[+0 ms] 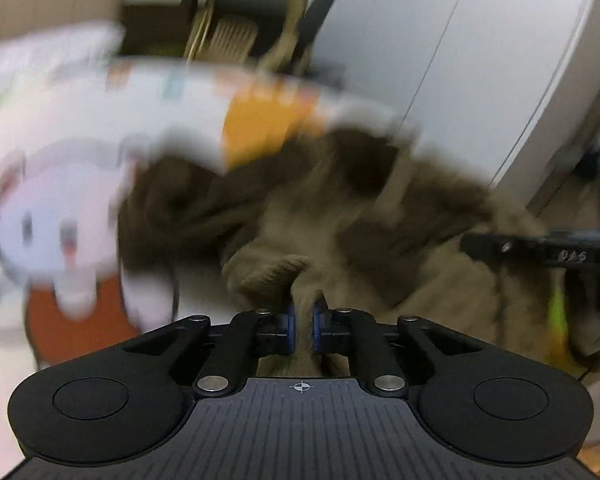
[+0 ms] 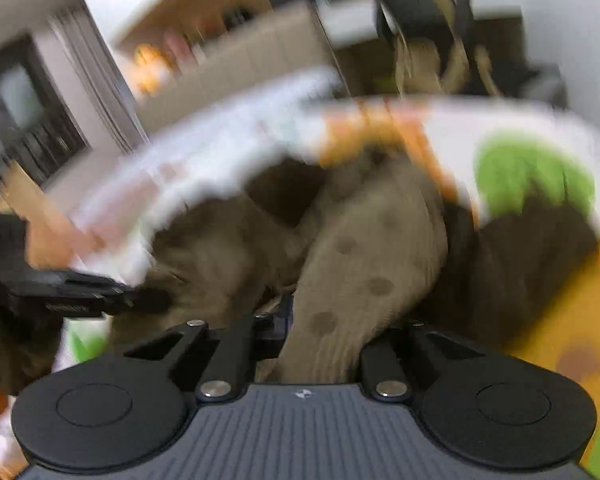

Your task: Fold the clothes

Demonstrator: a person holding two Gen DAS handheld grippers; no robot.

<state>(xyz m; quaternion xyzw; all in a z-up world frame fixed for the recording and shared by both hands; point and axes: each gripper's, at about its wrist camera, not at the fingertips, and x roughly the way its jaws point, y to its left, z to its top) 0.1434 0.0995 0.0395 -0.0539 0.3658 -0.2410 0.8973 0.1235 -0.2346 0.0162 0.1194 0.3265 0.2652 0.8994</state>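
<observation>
A brown knitted garment (image 1: 340, 216) lies bunched on a white play mat (image 1: 80, 128) printed with cartoon patches. My left gripper (image 1: 303, 322) is shut on a fold of the brown knit, which is pinched between its blue pads. In the right wrist view the same garment (image 2: 364, 264) shows dark round dots, and a thick fold drapes over my right gripper (image 2: 296, 320), hiding its fingertips; it is shut on that fold. The other gripper (image 2: 80, 296) reaches in from the left edge there, and from the right edge (image 1: 540, 250) in the left wrist view. Both views are motion-blurred.
A white cabinet (image 1: 480, 60) stands at the back right. A cardboard box (image 1: 48, 0) and a chair with beige straps (image 1: 252, 12) stand behind the mat. A shelf unit (image 2: 204, 28) and a dark window (image 2: 20, 112) lie far left in the right wrist view.
</observation>
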